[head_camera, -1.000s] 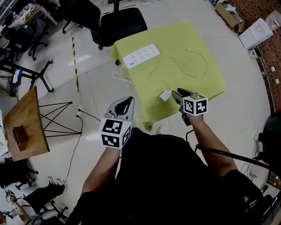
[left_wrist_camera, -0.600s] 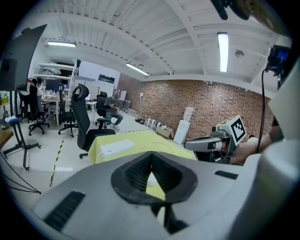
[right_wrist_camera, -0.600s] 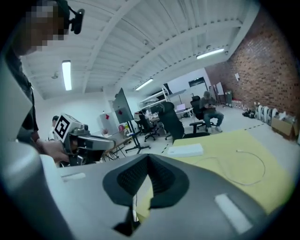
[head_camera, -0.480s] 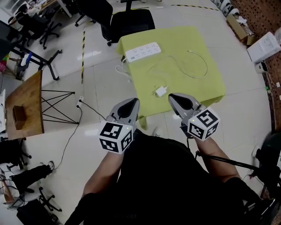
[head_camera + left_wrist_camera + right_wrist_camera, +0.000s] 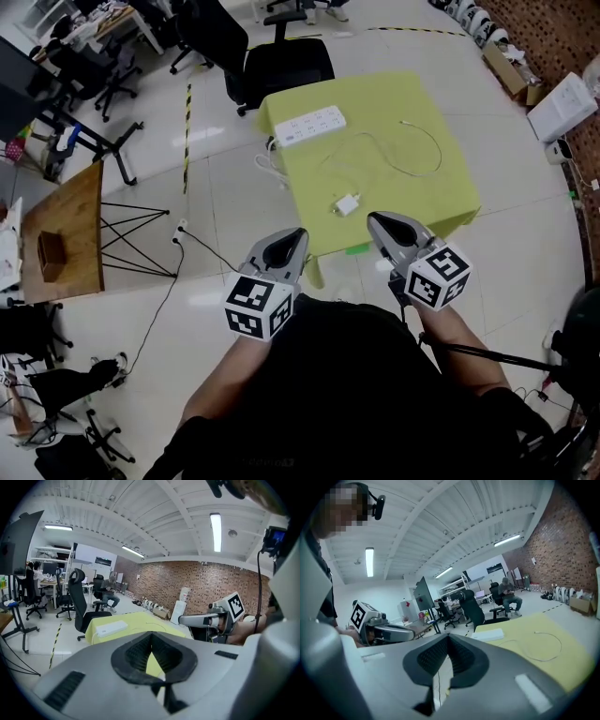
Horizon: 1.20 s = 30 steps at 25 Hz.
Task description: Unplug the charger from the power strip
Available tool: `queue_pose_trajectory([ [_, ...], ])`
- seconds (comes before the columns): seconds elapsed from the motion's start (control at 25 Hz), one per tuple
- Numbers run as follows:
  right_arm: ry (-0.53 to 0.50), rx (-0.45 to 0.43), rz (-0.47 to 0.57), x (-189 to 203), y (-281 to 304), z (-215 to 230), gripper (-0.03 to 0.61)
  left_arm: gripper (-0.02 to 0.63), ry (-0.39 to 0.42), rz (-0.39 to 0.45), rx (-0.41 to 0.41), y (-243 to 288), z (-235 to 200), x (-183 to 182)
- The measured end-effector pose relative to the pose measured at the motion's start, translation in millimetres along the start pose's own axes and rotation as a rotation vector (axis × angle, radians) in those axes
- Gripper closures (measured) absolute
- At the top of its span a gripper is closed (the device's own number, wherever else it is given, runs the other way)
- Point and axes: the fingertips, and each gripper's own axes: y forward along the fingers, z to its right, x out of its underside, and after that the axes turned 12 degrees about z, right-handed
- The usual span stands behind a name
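The charger (image 5: 347,203) is already out of the power strip (image 5: 305,123): it lies free on the green bench (image 5: 450,192) near the front edge, well apart from the strip at the far side, with its thin white cable (image 5: 437,155) looping away across the cloth. Both tools hang off the bench on the person's side. The left tool (image 5: 292,238) has its pads pressed together on nothing, and the right tool (image 5: 376,221) is likewise closed and empty. The charger looks like a small, hard, smooth plastic block, likely light and a little slippery. The best hold would be across its flat sides, never by the limp cable. From this height its prongs cannot be made out.
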Motion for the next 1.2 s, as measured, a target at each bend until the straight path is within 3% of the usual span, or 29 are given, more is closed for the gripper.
queue_pose_trajectory([
  [0.8, -0.006, 0.112, -0.007, 16.7, -6.7, -74.5, 0.577, 0.607, -0.031, -0.001, 0.101, -57.8, -22.6, 5.1],
  [1.2, -0.032, 0.047, -0.053, 16.7, -5.2, -61.9, 0.577, 0.607, -0.037, 0.042, -0.024, -66.6, -30.5, -0.1],
])
